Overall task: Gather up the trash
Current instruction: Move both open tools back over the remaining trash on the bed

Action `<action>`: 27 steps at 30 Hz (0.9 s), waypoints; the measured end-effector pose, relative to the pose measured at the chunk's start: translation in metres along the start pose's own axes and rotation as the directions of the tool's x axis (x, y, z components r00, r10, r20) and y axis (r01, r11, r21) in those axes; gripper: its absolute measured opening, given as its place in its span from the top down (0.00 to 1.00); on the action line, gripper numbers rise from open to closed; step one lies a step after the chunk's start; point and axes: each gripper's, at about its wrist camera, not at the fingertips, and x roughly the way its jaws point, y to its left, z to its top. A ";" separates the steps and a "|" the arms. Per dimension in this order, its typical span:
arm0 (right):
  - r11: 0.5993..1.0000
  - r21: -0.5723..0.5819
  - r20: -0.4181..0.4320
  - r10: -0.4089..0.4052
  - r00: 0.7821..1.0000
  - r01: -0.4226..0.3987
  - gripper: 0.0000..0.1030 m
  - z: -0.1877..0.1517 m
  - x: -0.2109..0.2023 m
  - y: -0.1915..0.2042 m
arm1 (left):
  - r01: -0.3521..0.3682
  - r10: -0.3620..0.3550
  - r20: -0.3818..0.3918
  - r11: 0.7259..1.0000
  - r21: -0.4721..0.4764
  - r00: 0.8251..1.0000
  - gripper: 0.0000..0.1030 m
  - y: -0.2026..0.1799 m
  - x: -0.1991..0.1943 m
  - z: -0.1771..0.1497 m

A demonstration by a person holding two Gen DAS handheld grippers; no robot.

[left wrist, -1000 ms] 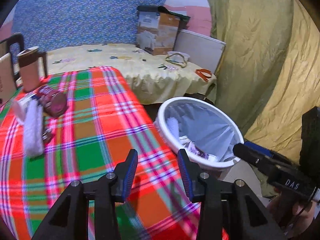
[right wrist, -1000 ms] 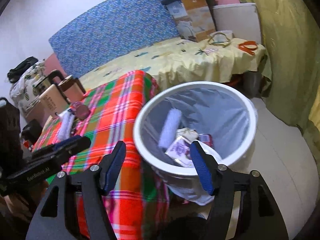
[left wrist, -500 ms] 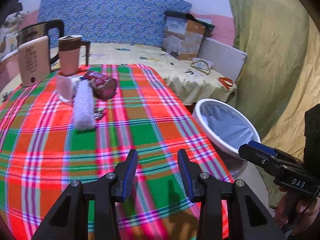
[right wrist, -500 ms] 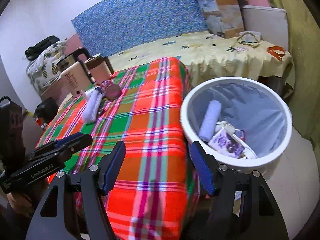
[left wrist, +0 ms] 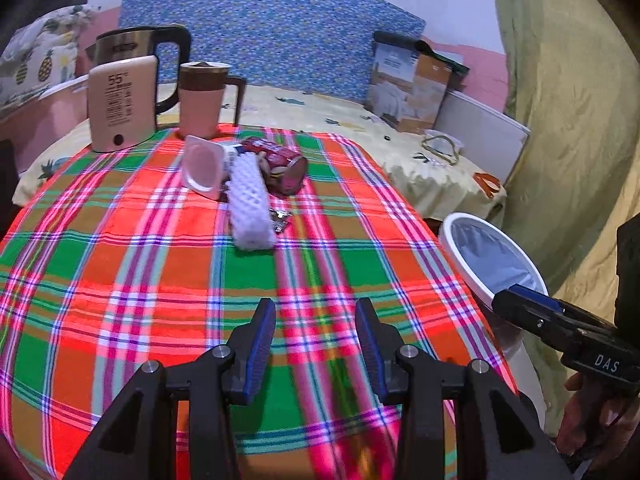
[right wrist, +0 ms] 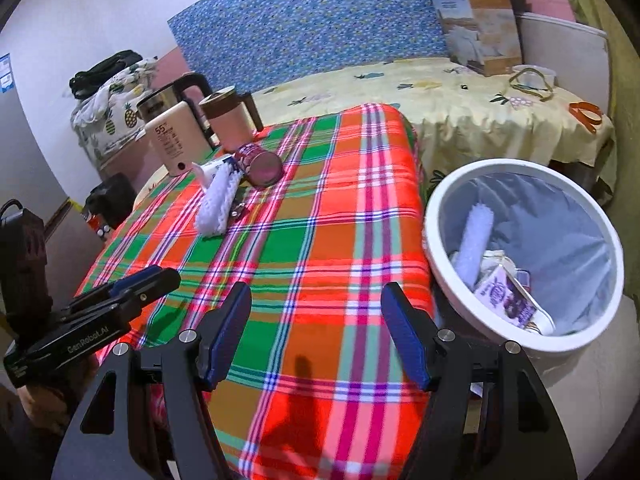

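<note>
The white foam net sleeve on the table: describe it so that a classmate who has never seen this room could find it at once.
Start at the plaid tablecloth and go to the small cluster of litter near its far end, in front of the kettle. The white foam net sleeve is the long tube with a mesh texture, lying beside a dark red can on its side.

Bg stuff: electric kettle (left wrist: 122,100) w/ a pink mug (left wrist: 202,98) right beside it at the far edge of the plaid tablecloth (right wrist: 320,248). Behind that, a yellow fruit-print sheet (right wrist: 420,92) w/ a cardboard box (right wrist: 478,24) on it, blue patterned board (left wrist: 264,28) against the wall. Orange thing (right wrist: 586,114) near the sheet's edge, prob scissors, too small to tell.
</note>
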 end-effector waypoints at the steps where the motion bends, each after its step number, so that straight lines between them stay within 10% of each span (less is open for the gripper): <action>1: 1.000 -0.006 -0.001 0.003 1.000 -0.003 0.33 0.001 0.001 0.002 | -0.005 0.005 0.002 1.000 -0.006 1.000 0.60 0.003 0.000 0.002; 27: 0.995 -0.092 0.004 0.041 0.999 -0.040 0.34 0.051 0.046 0.028 | -0.072 0.066 -0.060 0.991 -0.116 0.996 0.60 0.051 0.096 0.064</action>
